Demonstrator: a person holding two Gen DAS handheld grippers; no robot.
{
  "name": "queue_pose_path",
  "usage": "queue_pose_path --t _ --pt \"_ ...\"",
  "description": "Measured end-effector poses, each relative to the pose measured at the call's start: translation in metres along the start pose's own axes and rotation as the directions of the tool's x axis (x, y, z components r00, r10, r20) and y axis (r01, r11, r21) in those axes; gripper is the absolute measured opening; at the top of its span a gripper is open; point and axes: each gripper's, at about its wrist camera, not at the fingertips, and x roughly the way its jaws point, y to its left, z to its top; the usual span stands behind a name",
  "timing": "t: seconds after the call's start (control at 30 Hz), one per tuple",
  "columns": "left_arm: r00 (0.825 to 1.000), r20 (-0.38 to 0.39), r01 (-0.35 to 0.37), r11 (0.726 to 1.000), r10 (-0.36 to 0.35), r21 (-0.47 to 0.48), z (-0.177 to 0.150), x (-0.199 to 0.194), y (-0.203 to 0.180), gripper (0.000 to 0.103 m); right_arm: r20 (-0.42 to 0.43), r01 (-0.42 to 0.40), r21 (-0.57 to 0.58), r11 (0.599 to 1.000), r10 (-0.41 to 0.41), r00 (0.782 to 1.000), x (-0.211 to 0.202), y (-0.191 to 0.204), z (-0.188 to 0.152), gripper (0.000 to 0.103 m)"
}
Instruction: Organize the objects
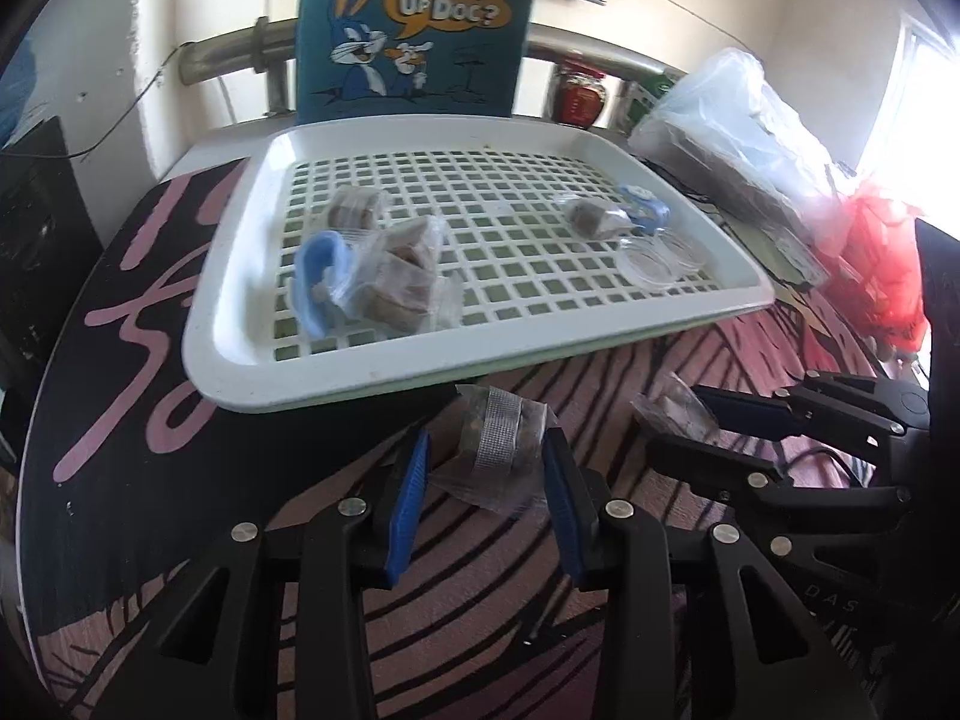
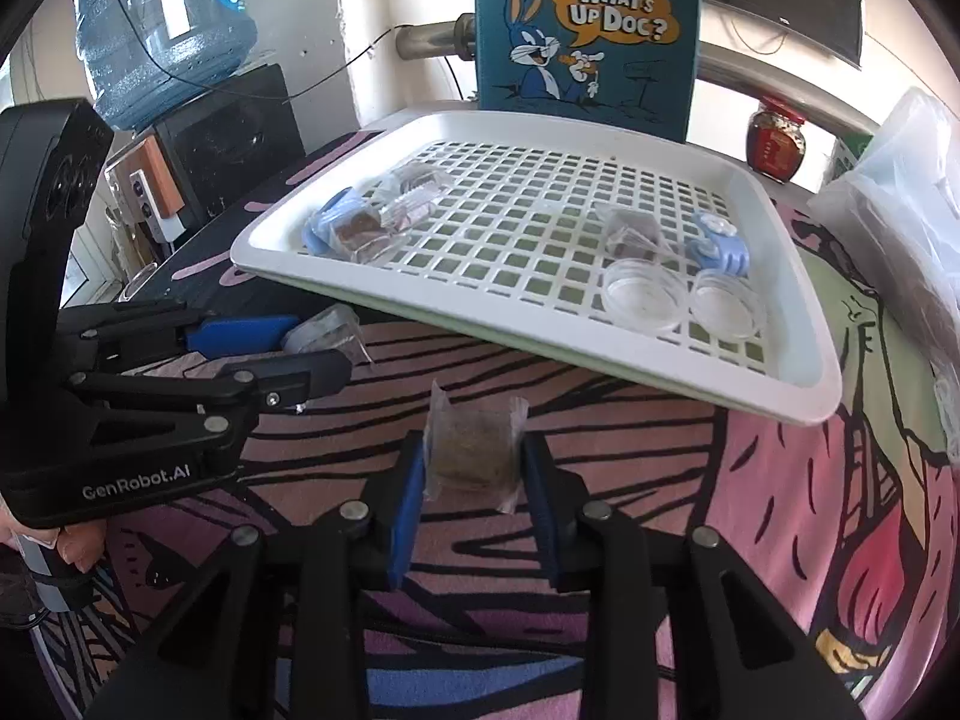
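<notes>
Packets (image 2: 471, 450) – one (image 1: 498, 438) per gripper (image 2: 471, 480)

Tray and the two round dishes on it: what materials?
Tray: looks like moulded plastic, white, semi-gloss; one-piece square-hole grid and rounded rim. Round dishes: clear rigid plastic, possibly glass; the grid shows through them, rims catch highlights. Cannot tell which for certain.

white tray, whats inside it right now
The white tray holds clear packets of brown pieces, two blue clips and two clear round lids. What lies under the packets is covered.
</notes>
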Motion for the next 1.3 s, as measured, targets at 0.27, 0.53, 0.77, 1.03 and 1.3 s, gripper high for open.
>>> queue_pose_path --t 0.27,0.53,0.77,1.03,1.3 --pt "0.998 -0.001 -0.062 0.998 0.062 0.001 -0.017 -0.015 -0.001 0.035 0.022 0.049 0.011 0.999 -0.050 0.999 -0.019 0.000 -0.013 0.030" --pt "0.994 0.010 -0.112 0.992 0.113 -0.051 -0.023 -0.020 0.008 0.035 0.024 0.112 0.078 0.991 -0.114 0.993 -0.026 -0.012 -0.022 0.030" --pt "0.993 0.007 -0.121 0.992 0.122 -0.042 -0.023 -0.019 0.006 0.035 -0.004 0.121 0.108 0.987 -0.122 0.993 -0.021 -0.018 -0.023 0.028" --pt "0.992 0.006 -0.125 0.991 0.125 -0.038 -0.023 -0.019 0.007 0.036 -0.003 0.115 0.113 0.987 -0.116 0.993 -0.022 -0.019 -0.024 0.028" --pt "0.992 0.006 -0.122 0.992 0.122 -0.041 -0.023 -0.019 0.007 0.036 -0.005 0.120 0.107 0.987 -0.121 0.993 -0.022 -0.018 -0.024 0.028"
